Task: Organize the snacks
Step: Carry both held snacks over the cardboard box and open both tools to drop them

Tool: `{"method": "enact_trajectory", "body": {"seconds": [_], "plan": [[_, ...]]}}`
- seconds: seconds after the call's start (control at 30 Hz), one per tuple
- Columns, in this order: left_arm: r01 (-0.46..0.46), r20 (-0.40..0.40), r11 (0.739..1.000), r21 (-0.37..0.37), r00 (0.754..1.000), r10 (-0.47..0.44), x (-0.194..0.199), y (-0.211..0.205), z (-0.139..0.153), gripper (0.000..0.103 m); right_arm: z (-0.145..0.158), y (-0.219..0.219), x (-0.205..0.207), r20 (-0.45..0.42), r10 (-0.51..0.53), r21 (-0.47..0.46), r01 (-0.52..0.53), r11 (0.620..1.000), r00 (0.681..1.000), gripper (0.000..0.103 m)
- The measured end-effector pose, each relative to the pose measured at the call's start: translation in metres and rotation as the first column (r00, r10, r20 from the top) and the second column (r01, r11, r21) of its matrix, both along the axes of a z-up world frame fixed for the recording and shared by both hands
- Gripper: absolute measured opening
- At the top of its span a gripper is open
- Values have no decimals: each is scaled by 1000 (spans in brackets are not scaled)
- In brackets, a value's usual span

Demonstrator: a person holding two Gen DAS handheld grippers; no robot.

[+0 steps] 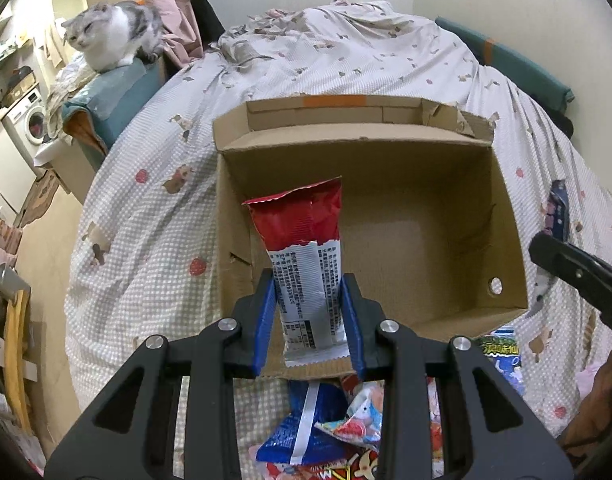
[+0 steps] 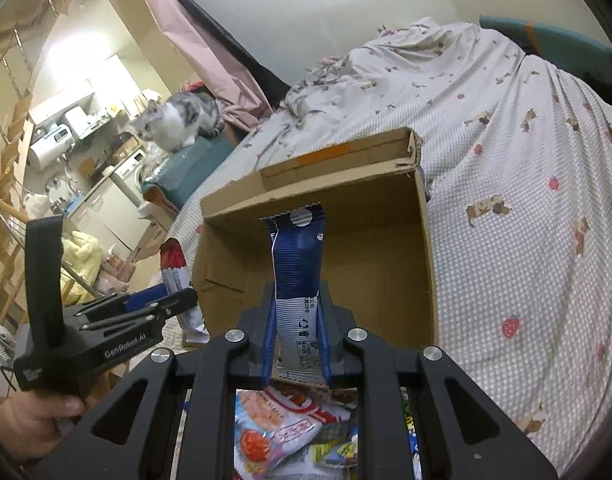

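Note:
An open, empty cardboard box (image 1: 385, 160) lies on the bed. In the left wrist view my left gripper (image 1: 309, 280) is shut on a red and white snack packet (image 1: 302, 232), which stands upright over the box's near left corner. My right gripper (image 2: 297, 292) is shut on a blue and white snack packet (image 2: 298, 252), upright in front of the same box (image 2: 385, 264). In the right wrist view the left gripper (image 2: 186, 298) is at the left, beside the box, with the red packet (image 2: 174, 260) in it.
A pile of several loose snack packets (image 1: 325, 432) (image 2: 290, 428) lies on the bedcover (image 1: 146, 200) just below both grippers. A grey and white cat (image 1: 110, 36) sits on a teal cushion at the bed's far left. A person's hand (image 2: 30, 428) holds the left gripper's handle.

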State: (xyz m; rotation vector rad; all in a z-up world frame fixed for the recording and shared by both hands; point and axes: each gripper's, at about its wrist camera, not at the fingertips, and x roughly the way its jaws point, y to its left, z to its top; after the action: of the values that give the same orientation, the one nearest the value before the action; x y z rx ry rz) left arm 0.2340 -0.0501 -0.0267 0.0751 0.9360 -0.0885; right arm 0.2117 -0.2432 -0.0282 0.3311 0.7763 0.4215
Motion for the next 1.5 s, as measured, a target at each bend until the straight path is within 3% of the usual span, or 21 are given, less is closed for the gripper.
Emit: {"method": "enact_trajectory", "body": {"seconds": [0.5,0.97,1.1,1.23,1.4,1.5], "plan": [[19,-25,1000,-18,999,-20,13,5,-28,28,-48,3,22,-181,-31,-51,22,998,983,18],[10,-44,998,-56,999,-13,9,7,-31,29,-58,-2,27,-224,-39,-1,40,999,974,21],[14,-39,998,-61,999,-16,6,6,-30,44,-56,-4,27,-216,-46,6,48,999,975,22],[7,-5,998,-68,1000,-7,2,7,-23,73,-55,-6,27,-221,-49,17,54,998,974,22],[2,19,997,-82,1000,0,0,10,-18,79,-55,-10,28,-235,-60,11,65,998,970,24],[-7,15,997,-80,1000,9,1,12,-20,79,-56,-9,28,-246,-59,17,65,998,968,33]]}}
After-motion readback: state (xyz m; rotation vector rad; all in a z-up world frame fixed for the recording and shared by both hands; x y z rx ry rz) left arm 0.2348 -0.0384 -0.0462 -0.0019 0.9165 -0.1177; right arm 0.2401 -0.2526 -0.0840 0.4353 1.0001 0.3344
